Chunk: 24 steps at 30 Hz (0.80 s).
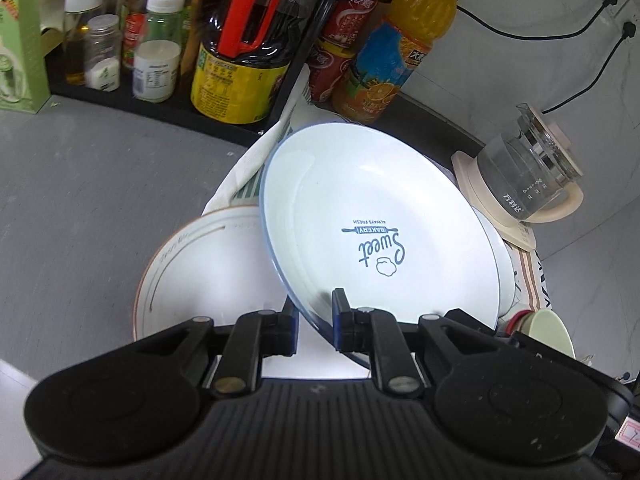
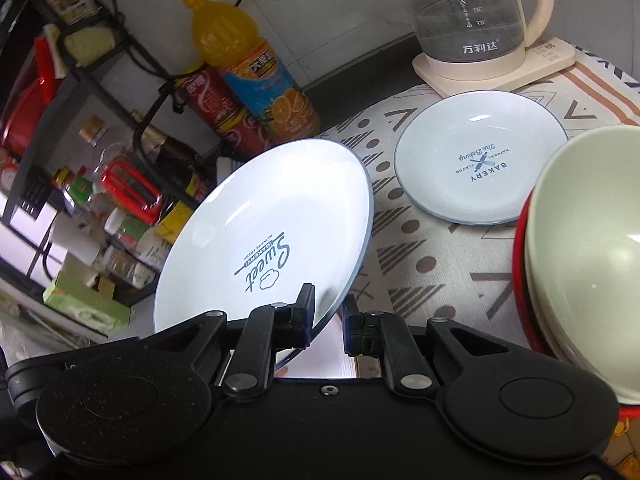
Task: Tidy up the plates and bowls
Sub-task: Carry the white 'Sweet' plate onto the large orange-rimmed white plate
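Grey counter (image 1: pixel 80 184), patterned cloth (image 2: pixel 404 248), kettle base (image 2: pixel 480 74)

Left gripper (image 1: pixel 314 322): pitched steeply downward, jaws nearly closed, the rim of the "Sweet" plate (image 1: pixel 372 220) pinched between them.
Right gripper (image 2: pixel 328 322): likewise angled downward, jaws clamped narrowly on the same plate's edge.
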{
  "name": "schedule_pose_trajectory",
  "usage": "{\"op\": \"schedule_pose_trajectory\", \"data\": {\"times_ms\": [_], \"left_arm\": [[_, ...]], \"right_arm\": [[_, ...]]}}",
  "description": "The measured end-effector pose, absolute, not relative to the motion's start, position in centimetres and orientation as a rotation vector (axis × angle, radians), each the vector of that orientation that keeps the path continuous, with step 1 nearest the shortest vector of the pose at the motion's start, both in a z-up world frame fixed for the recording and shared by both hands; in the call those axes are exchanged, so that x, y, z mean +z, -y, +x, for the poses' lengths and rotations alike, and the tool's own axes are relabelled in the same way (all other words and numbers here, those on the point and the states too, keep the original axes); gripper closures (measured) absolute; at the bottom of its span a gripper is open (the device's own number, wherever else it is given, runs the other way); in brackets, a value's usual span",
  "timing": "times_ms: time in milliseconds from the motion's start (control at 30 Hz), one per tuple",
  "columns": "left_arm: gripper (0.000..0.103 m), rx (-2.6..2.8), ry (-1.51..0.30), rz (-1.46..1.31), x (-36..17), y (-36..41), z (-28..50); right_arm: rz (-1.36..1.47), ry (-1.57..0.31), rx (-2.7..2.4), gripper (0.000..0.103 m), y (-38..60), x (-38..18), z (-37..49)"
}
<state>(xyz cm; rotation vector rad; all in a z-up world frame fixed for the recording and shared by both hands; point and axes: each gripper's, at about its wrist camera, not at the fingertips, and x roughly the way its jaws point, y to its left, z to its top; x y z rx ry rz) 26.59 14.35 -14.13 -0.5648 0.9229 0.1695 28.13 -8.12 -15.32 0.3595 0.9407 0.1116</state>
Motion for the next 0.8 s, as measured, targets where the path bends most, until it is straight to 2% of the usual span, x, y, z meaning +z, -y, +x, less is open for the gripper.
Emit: {"op": "schedule_pose_trajectory", "data": {"times_ms": [800], "left_arm": [[0.088, 0.275, -0.926, -0.652, -16.7, -12.2, 19.7]], "right_arm": [[0.265, -0.998, 0.201, 0.09, 8.3, -16.1, 23.7]]}}
